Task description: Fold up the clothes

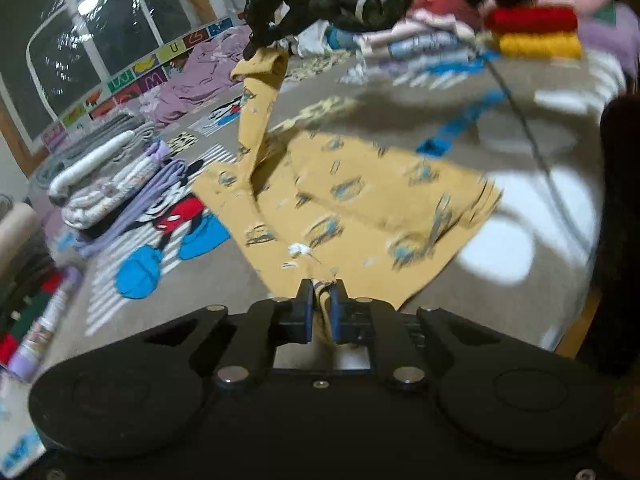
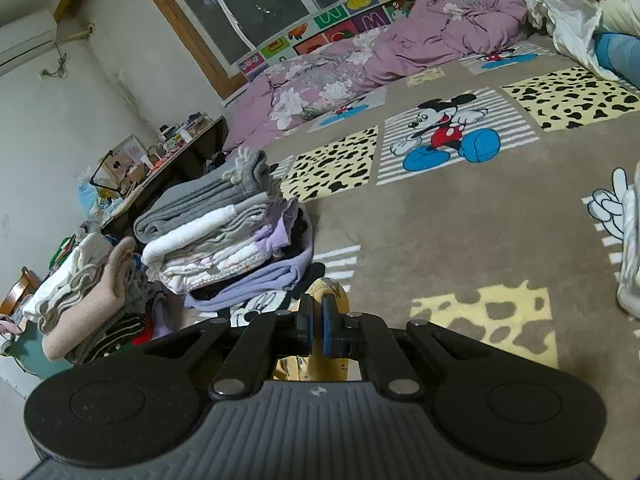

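I am pinching one edge of the yellow printed garment in my left hand-held gripper, closed on the cloth, while my right hand-held gripper is gripping another part and lifting it above the blanket. Most of the garment is lying spread on the blanket beside the folded pile. I judge I am mid-fold; next I should carry the lifted part across, keeping both grips firm.

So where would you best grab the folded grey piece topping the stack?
Probably the rounded folded edge of the grey piece, which faces the right wrist view. Come in low from that side so the tongs close over the fold; its far end is frayed loose layers that would likely separate.
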{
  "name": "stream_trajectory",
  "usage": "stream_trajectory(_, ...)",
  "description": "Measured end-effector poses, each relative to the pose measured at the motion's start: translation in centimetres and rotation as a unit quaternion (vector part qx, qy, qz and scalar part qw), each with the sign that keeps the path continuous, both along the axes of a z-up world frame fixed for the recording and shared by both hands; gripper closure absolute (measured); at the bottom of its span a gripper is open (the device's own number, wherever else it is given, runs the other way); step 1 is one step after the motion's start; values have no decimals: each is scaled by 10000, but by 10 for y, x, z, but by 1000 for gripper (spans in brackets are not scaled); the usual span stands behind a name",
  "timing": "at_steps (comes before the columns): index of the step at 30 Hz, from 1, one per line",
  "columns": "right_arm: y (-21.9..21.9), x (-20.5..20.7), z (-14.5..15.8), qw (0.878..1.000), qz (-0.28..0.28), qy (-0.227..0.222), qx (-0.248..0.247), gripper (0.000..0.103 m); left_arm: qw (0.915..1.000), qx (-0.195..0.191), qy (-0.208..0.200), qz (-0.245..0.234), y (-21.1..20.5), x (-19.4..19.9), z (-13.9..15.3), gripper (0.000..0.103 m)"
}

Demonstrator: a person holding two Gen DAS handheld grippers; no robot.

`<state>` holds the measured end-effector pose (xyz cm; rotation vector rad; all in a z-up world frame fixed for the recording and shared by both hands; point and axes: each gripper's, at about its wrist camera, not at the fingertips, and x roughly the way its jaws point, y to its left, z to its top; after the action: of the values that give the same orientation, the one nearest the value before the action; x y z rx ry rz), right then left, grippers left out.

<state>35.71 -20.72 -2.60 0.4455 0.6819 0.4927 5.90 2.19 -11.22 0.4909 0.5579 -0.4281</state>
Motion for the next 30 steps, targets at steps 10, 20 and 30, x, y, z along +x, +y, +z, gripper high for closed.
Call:
stream_trajectory(10,0,1,11,9999,55,-85,31,96,9999,28,136,-66,-29,5,-13,97)
stream_trajectory(20,-11,-5,-1,10000,-12,15,47,96,9997,118,213,-27,-38,12,-27,97)
stream_trajectory(30,-21,-11,-12,9998,-118,89,139,96,9953,-212,500,-796,-30,-3,-16,55)
